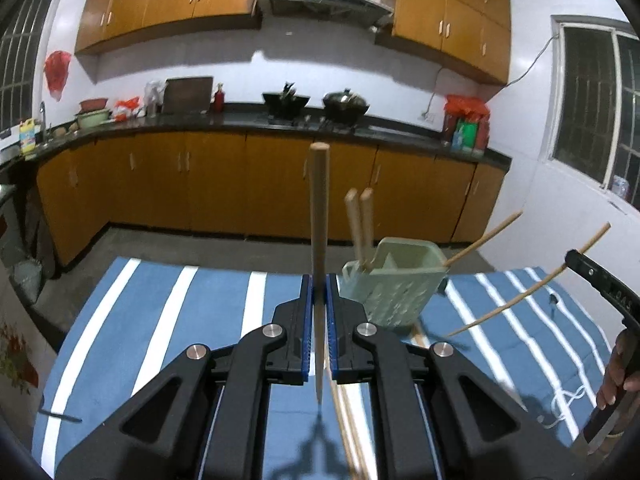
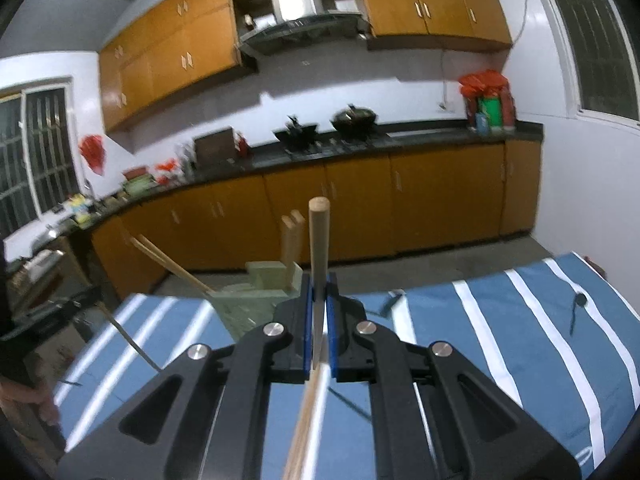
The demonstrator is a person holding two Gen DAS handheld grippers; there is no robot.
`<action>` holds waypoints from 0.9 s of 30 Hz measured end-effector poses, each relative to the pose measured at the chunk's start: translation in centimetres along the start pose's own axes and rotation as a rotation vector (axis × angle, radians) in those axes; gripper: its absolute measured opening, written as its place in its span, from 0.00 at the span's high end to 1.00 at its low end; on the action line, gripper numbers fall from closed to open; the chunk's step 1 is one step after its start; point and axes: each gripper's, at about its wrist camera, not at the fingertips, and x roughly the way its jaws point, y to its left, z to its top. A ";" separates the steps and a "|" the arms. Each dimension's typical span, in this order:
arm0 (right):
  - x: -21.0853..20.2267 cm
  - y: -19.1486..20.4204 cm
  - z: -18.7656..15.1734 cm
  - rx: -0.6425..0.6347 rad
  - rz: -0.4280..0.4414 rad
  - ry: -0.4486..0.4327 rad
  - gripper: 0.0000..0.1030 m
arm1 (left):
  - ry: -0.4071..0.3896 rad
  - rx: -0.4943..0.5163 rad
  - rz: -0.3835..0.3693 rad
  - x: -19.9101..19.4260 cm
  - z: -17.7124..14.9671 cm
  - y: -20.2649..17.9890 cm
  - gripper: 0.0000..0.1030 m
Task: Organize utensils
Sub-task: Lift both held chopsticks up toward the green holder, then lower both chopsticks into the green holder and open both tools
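My left gripper (image 1: 319, 294) is shut on a wooden chopstick (image 1: 319, 216) held upright above the blue striped tablecloth (image 1: 168, 320). A pale green utensil holder (image 1: 390, 284) stands just right of it, with two wooden sticks (image 1: 360, 224) upright in it and a thin chopstick (image 1: 484, 238) leaning out. My right gripper (image 2: 319, 296) is shut on another wooden chopstick (image 2: 319, 240), also upright. The holder (image 2: 260, 288) sits just left of it, with two sticks (image 2: 291, 240) in it. The right gripper also shows at the left view's right edge (image 1: 600, 280), with a thin stick (image 1: 532, 292).
A spoon (image 2: 576, 308) lies on the cloth at the right. More chopsticks (image 1: 348, 432) lie on the cloth under my left gripper. A dark utensil (image 1: 60, 416) lies at the cloth's left edge. Kitchen cabinets and a counter (image 1: 240, 124) stand beyond the table.
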 end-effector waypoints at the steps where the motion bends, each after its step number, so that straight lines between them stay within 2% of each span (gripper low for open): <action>1: -0.5 0.3 0.8 0.002 0.027 -0.015 0.92 | -0.018 0.001 -0.016 -0.5 0.6 -0.3 0.93; 5: -1.9 1.6 3.0 -0.007 0.077 -0.079 0.92 | -0.088 0.004 -0.040 -1.7 2.5 -1.2 0.93; 10: -1.7 3.7 5.2 -0.046 0.081 -0.148 0.92 | -0.211 -0.013 -0.063 -2.2 5.2 -3.2 0.93; 16: 0.9 4.6 6.3 -0.073 0.057 -0.145 0.92 | -0.326 -0.052 -0.045 -0.3 7.8 -4.3 0.93; 21: 3.8 4.2 6.3 -0.066 0.042 -0.108 0.92 | -0.338 -0.079 -0.023 2.6 8.1 -4.4 0.93; 27: 6.6 3.8 5.2 -0.065 0.033 -0.050 0.92 | -0.266 -0.073 -0.024 6.3 6.0 -4.6 0.93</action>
